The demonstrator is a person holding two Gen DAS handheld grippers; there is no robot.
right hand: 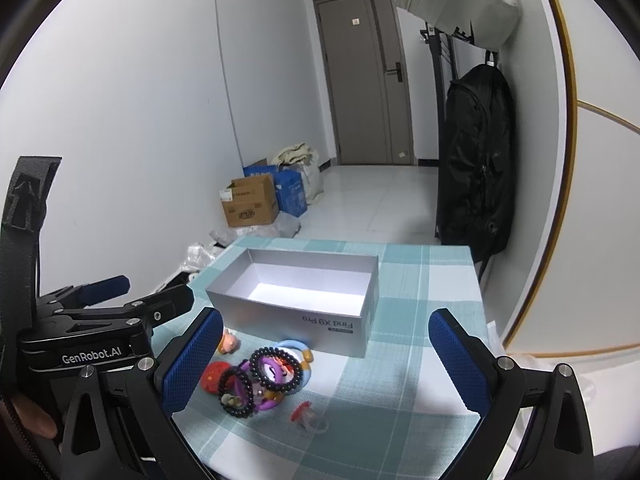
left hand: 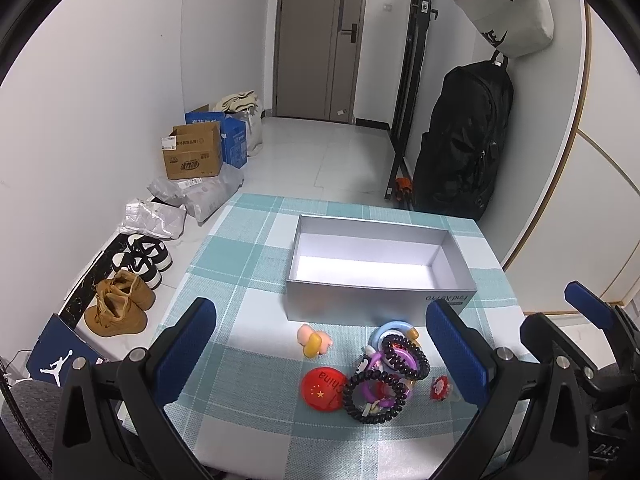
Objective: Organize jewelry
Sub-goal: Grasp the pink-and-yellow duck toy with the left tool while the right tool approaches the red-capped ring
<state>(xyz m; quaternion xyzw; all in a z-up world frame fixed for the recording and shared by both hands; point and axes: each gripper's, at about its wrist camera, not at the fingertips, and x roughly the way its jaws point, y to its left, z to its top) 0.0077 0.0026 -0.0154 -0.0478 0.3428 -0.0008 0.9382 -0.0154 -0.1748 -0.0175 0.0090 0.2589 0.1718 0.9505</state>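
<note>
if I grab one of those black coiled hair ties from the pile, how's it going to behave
The black coiled hair tie looks springy, so it would probably squash and stretch between the pads. It is tangled with the purple ring, so neighbours may drag along. Probably very light.

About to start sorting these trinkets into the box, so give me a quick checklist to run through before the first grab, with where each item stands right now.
1. Left gripper open and holding nothing: ok.
2. Right gripper open and holding nothing: ok.
3. Silver box open with nothing in it: ok.
4. Trinkets within reach in front of the box: ok.
5. Black coil bands separate for a single pick: not ok, they overlap the purple ring and each other.
6. Red badge free to lift: cannot tell, a coil band lies at its edge.
</note>
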